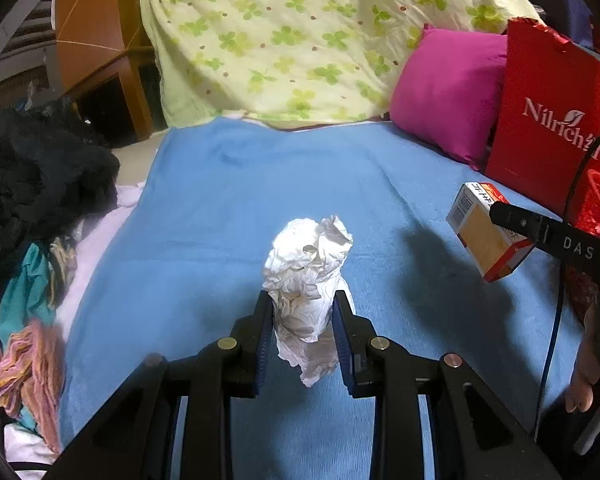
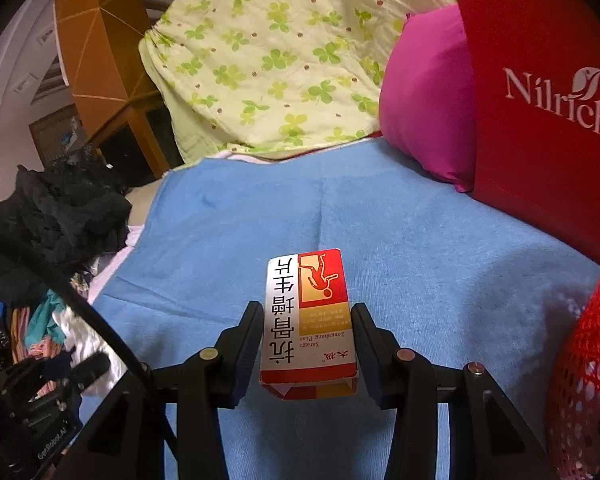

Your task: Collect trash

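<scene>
Blue blanket [image 1: 228,208] covers the bed under both tools, soft and lightly creased, so nothing set on it will slide, but it gives no firm backing to press against. Between the jaws of the left gripper [image 1: 303,300] hangs a crumpled white paper wad [image 1: 310,276], pinched around its lower half with its top standing up past the tips and a tail drooping below; the jaws of the right gripper [image 2: 307,312] clamp a red and white medicine box [image 2: 306,320] by its long sides, its far end sticking out beyond them. Both pieces look lifted clear of the blanket, so the step in hand seems to be carrying them to a container. The paper is springy and loosely caught; I would keep the squeeze steady and avoid quick swings. The box is stiff and should ride well if kept level. Just right of the right jaws stands a red mesh basket [image 2: 588,360], a likely drop point, with a red paper bag [image 2: 540,120] behind it. Left of the left jaws lies a heap of clothes [image 1: 32,208]. Farther off sit a magenta pillow [image 1: 448,92], a clover-print quilt [image 1: 300,40] and a wooden cabinet [image 1: 96,40].
</scene>
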Demonstrator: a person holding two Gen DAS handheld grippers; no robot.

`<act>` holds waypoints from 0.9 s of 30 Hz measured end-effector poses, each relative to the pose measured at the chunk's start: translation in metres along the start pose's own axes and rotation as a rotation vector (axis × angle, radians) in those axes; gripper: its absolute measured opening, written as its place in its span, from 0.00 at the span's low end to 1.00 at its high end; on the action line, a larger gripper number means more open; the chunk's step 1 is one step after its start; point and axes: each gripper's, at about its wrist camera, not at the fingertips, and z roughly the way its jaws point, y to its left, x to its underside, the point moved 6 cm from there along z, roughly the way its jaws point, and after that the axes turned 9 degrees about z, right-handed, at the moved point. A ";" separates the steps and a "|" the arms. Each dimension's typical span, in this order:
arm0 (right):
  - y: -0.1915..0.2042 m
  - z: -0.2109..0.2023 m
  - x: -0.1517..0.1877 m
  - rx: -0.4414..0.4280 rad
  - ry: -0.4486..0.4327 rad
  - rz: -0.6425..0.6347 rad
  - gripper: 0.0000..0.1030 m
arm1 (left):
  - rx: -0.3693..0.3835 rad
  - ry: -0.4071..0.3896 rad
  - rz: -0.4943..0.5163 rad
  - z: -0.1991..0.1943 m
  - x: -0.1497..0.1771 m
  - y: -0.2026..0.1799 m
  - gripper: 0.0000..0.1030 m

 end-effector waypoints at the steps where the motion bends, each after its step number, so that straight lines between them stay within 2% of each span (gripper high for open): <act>1: -0.001 -0.007 0.003 -0.014 -0.007 0.013 0.47 | -0.004 -0.008 0.003 -0.006 -0.001 0.001 0.30; 6: 0.004 -0.045 0.025 -0.066 -0.045 0.026 0.47 | -0.025 -0.070 0.012 -0.042 -0.009 0.008 0.30; 14: 0.006 -0.095 0.057 -0.125 -0.040 0.071 0.47 | -0.037 -0.163 0.037 -0.092 -0.023 0.009 0.30; 19: 0.013 -0.126 0.046 -0.161 -0.073 0.103 0.47 | -0.034 -0.215 0.048 -0.118 -0.033 0.007 0.30; 27: 0.046 -0.175 0.025 -0.200 -0.149 0.069 0.47 | -0.041 -0.262 0.052 -0.149 -0.043 0.009 0.30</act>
